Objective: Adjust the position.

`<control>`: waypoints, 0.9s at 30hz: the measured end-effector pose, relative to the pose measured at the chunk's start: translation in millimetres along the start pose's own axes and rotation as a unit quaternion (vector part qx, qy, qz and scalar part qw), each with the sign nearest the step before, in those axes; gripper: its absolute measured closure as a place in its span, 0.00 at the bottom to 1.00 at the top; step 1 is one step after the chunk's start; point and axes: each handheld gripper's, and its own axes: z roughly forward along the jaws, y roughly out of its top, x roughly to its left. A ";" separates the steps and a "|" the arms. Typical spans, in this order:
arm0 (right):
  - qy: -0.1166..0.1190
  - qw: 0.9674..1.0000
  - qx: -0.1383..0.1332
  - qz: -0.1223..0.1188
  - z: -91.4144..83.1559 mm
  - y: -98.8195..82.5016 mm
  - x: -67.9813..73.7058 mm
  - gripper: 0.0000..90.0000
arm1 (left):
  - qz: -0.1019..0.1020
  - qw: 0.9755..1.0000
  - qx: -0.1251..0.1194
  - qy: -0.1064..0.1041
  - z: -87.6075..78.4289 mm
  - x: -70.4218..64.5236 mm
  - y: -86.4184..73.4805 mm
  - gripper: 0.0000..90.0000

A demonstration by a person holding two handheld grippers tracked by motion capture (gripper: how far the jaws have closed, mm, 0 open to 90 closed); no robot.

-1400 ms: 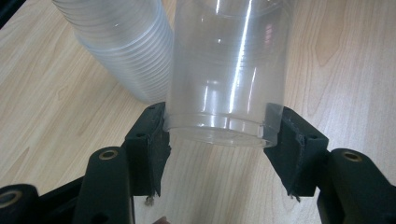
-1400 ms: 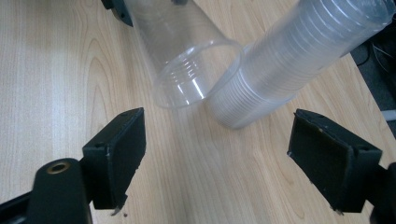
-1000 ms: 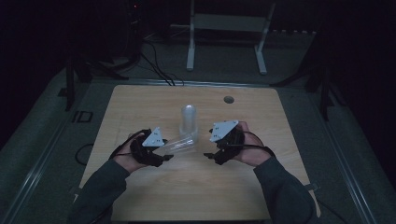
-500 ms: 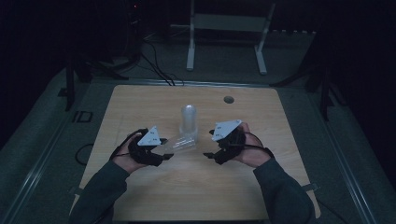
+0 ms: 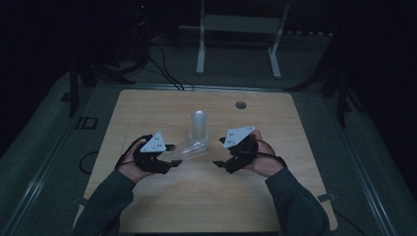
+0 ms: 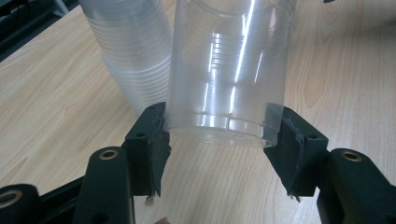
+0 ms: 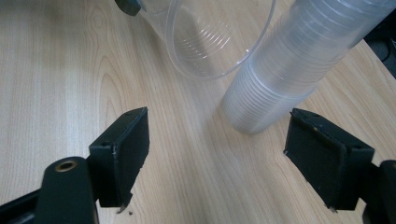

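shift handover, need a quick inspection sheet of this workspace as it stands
surface: light wooden table, one round grommet hole near the far edge
job's things: single clear plastic cup held on its side by its base; stack of clear cups standing on the table beside it
clutter: nothing seen
grippers: left claw shut on the single cup; right claw open, nothing between its jaws, facing the stack and the cup's mouth
cables: black cable trailing from each claw; more cables on the floor beyond the table
surroundings: dim room, grey floor, white stand behind the table
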 end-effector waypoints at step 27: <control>0.013 0.999 -0.038 0.028 7.9 -3.0 1.1 0.24 | -0.029 0.998 -0.057 -0.006 -2.0 3.5 -5.0 0.47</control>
